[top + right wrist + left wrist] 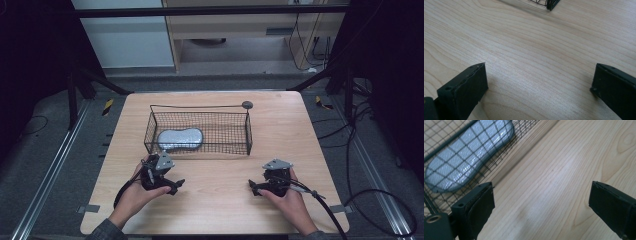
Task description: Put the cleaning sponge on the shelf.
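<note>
Fingers [475, 207] on your left gripper [165, 184] stand well apart with nothing between them, only bare wood of the pale wooden bench [280, 125]. The fingers [465, 91] of your right gripper [262, 189] are spread just as wide and equally empty, resting low over the bench.

From the left fingers outward, the silvery-grey, peanut-shaped padded pouch [466, 155] lies just beyond the near wall of the black wire-mesh basket [200, 131], ahead and to the left in the left gripper view. The pouch sits flat on the basket floor, in the left half of the basket, its long axis running along the basket's length, roughly parallel to the near bench edge.

Your left hand [137, 195] is clearly the nearer one; the right is well apart from the pouch, facing the basket's right corner [550, 3]. I judge that reaching it calls for coming over the mesh wall from above, fingers straddling the narrow waist across the long axis.
</note>
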`<state>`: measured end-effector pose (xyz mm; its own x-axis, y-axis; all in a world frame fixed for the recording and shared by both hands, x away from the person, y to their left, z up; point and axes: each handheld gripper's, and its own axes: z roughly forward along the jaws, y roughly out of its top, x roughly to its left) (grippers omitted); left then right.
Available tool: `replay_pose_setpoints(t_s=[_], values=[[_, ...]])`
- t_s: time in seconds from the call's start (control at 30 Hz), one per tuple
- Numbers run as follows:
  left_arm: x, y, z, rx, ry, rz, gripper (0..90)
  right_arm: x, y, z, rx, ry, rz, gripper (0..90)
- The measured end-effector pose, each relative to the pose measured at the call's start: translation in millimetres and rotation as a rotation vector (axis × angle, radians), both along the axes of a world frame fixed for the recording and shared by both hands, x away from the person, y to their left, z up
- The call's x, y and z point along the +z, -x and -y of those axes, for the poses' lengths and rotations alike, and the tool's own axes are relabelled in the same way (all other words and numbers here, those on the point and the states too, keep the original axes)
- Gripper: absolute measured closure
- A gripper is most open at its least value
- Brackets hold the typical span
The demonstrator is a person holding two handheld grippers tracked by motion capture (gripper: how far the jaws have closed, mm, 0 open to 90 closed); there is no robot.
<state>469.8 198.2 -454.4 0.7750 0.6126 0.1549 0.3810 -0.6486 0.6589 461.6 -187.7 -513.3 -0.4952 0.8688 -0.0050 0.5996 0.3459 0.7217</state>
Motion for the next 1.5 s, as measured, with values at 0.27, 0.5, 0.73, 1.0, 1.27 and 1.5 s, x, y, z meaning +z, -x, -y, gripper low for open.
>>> replay_pose_setpoints(t_s=[0.27,0.5,0.73,1.0,1.27,1.5], values=[[-17.9,-1.9,-22.4,0.075,0.005,-0.026,5.4,0.0,0.0,0.1,0.001,0.0,0.0,0.4],[-27.4,-7.6,-44.5,0.153,0.015,-0.029,5.0,0.1,0.1,0.2,0.002,0.002,-0.001,0.4],[-33.3,-10.4,-60.1,0.201,0.034,-0.036,4.6,0.1,0.1,0.2,0.002,0.001,-0.001,0.4],[-40.9,-18.4,-73.4,0.246,0.048,-0.04,4.3,0.1,0.1,0.2,0.002,0.002,-0.001,0.4],[-48.7,-23.8,-78.8,0.27,0.084,-0.06,1.8,0.1,0.1,0.1,0.001,0.0,-0.001,0.4],[-54.1,-26.8,-83.6,0.273,0.138,-0.052,0.0,0.0,0.1,0.1,0.001,0.0,-0.001,0.4]])
